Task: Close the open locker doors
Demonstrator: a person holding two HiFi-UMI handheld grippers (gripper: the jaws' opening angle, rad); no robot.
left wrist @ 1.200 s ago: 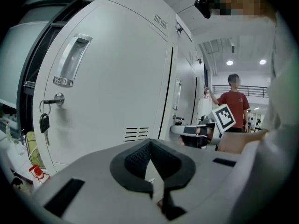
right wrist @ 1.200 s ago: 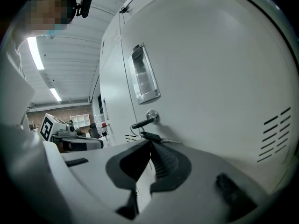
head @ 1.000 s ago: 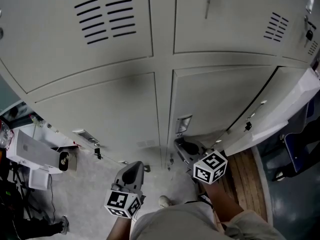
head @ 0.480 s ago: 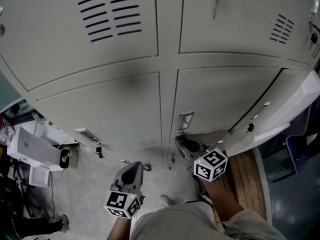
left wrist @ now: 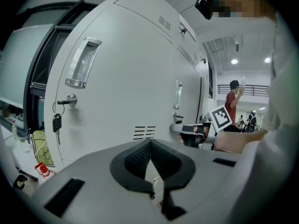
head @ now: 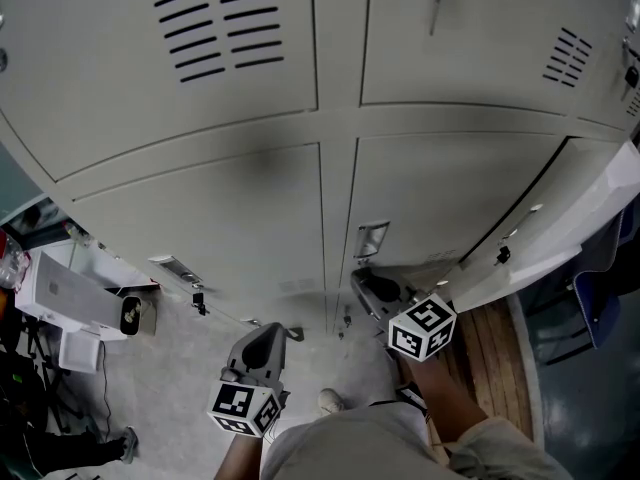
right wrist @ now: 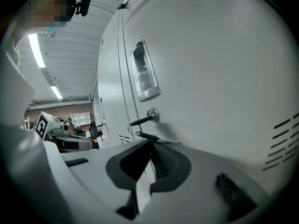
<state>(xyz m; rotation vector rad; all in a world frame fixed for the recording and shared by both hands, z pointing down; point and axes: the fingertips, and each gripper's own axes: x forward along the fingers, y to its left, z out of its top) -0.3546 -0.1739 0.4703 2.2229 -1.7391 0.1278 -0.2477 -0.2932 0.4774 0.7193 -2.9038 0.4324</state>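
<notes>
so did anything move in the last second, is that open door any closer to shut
Almost nothing. Only the head view drifted a little, so the lockers sit slightly further right in the picture. The open door at the lower right stands as far open as before. The left tool and right tool hang in the same places, jaws together, holding nothing.

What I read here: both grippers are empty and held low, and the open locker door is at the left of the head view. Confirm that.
One thing is wrong. The open locker door is at the right of the head view, past the right gripper, not at the left. The rest holds: the right gripper and the left gripper are empty and held low.
</notes>
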